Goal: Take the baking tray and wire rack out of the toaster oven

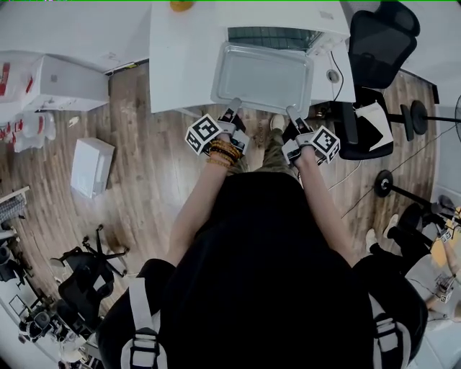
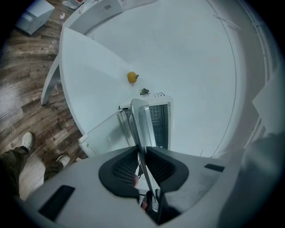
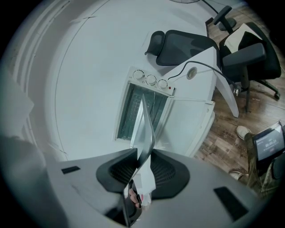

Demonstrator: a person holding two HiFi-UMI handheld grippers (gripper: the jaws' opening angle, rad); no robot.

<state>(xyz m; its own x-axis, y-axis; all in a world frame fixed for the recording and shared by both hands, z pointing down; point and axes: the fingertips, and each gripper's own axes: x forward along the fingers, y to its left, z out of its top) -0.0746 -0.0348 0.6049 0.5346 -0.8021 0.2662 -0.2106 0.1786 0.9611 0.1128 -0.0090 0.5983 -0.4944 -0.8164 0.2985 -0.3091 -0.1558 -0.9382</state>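
Two claws pinch the baking tray (image 1: 263,76) near rim: left gripper (image 1: 233,108) left corner, right gripper (image 1: 292,113) right corner. Tray lies straight ahead, long axis crosswise, far edge by toaster oven (image 1: 288,16) mouth; wire rack (image 1: 274,37) beyond, inside.

Silver-grey baking tray (image 1: 263,76) before the white toaster oven (image 1: 288,14), white table (image 1: 180,65) beneath it, yellow fruit (image 2: 132,77) left of the oven, black chair (image 1: 378,39) to its right, brown wood-grain floor (image 1: 144,144)
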